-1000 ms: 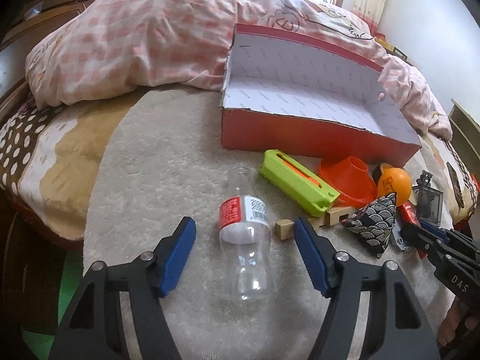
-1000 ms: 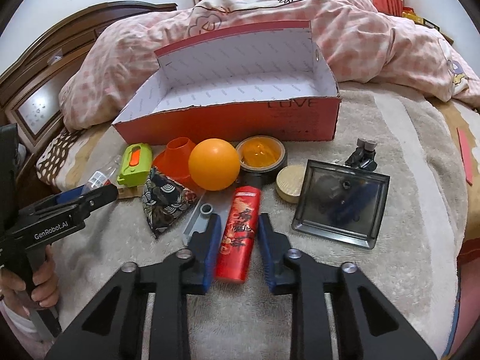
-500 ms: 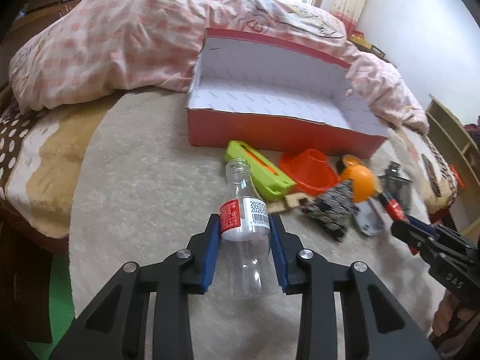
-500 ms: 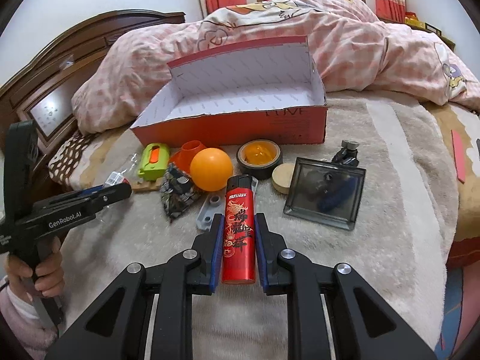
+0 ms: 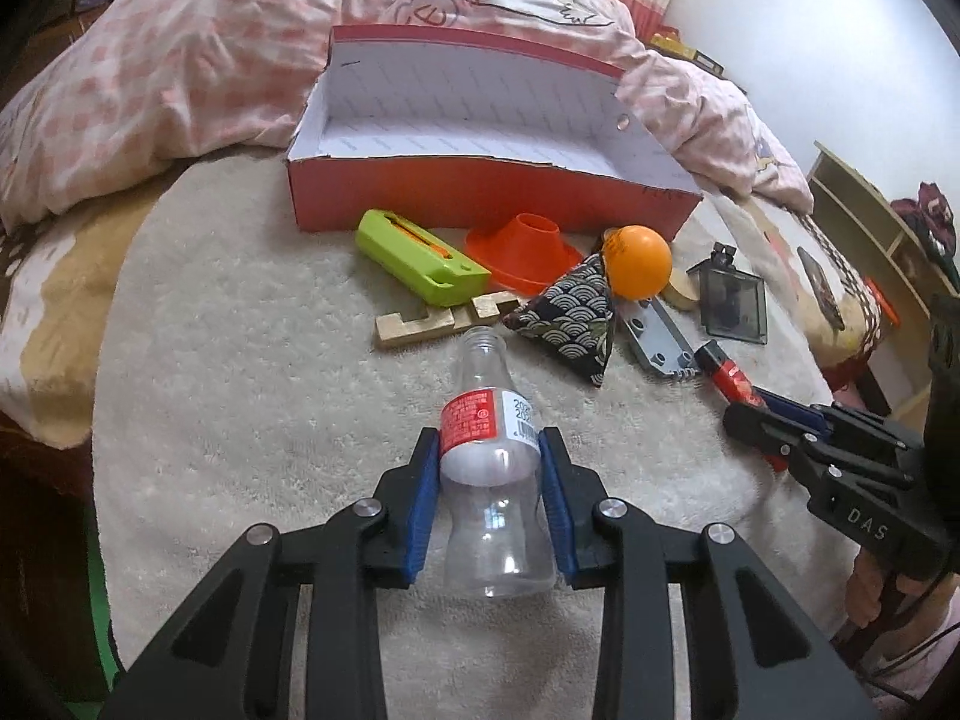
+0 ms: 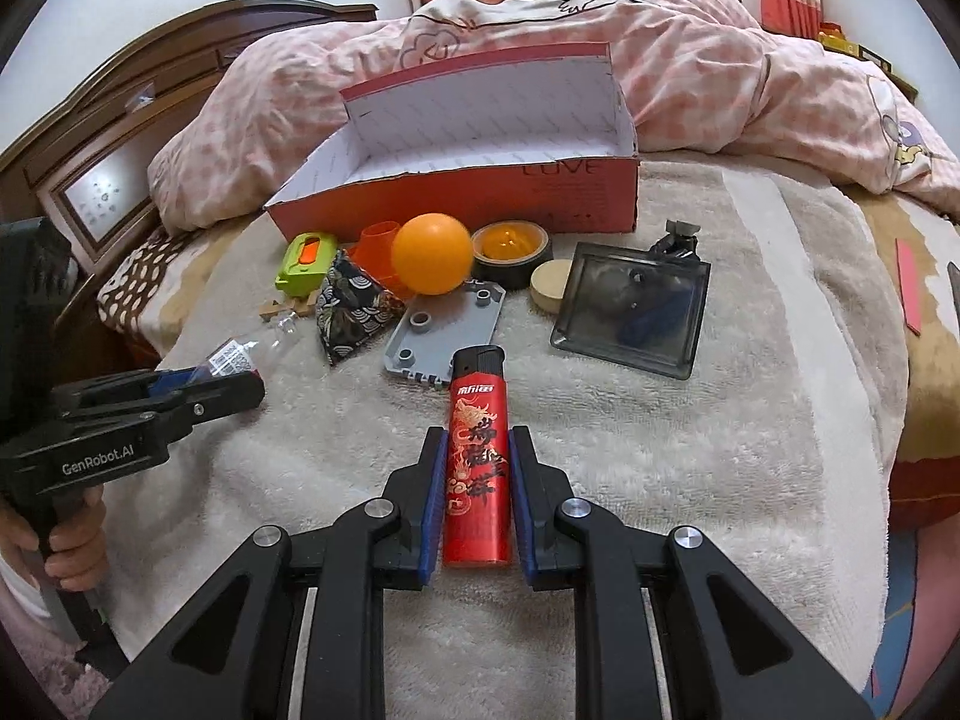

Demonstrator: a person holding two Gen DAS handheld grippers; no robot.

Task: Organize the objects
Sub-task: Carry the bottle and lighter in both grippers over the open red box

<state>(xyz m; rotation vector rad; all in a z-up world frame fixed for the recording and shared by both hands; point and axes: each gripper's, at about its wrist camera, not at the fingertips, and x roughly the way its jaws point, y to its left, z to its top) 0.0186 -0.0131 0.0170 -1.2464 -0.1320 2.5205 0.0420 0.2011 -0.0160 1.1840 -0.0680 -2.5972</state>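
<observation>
Clear plastic bottle (image 5: 489, 468), red label, uncapped: clamped across the label in left claw (image 5: 489, 456), neck toward 12 o'clock, over cream blanket (image 5: 240, 360) on the bed. Red lighter (image 6: 478, 456): clamped in right claw (image 6: 478, 450), black cap toward 12 o'clock. Red cardboard box (image 5: 480, 192): open-topped, at 12 o'clock, nothing visible inside. Between claws and box, clustered: green cutter (image 5: 420, 255), orange cone (image 5: 522, 249), orange ball (image 5: 639, 261), patterned pouch (image 5: 570, 318), wooden block (image 5: 444, 318), grey plate (image 6: 447, 330), tape roll (image 6: 510, 246), dark tray (image 6: 630, 306).
</observation>
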